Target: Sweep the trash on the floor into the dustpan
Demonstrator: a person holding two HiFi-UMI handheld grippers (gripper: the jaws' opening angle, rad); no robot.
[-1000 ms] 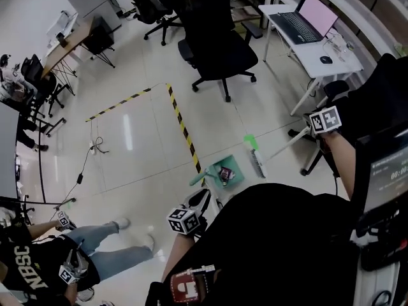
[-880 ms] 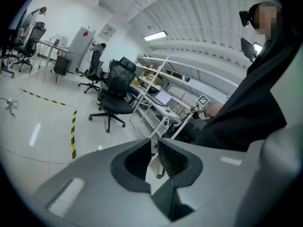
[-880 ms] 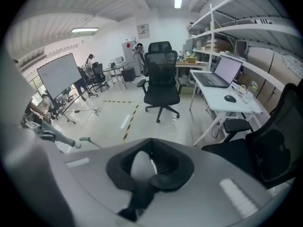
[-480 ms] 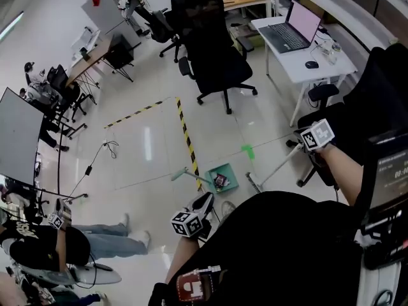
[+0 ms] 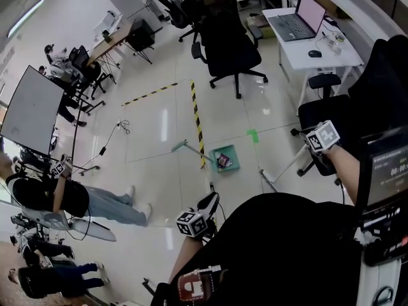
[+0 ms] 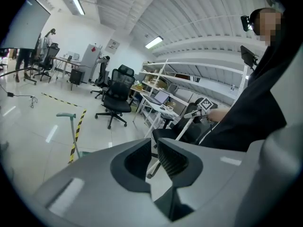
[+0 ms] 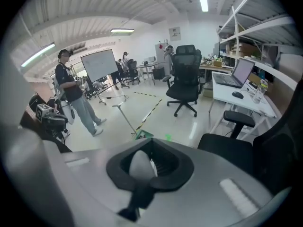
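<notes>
Green dustpan [image 5: 228, 166] on the floor [image 5: 153, 164], trash [image 5: 222, 161] already inside
Head view: broom [image 5: 268, 181] just right of it, sweeping judged finished. Left gripper [image 6: 154, 156] view: fingers apart, empty. Right gripper [image 7: 150, 167] view: fingers clamped on broom handle; next, probably parking broom or fetching the pan's handle

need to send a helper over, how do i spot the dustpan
Find the yellow-and-black striped floor tape in the head view. Just right of it sits the green plastic dustpan, long-handled and holding trash, unlike the flat green floor mark nearby.
</notes>
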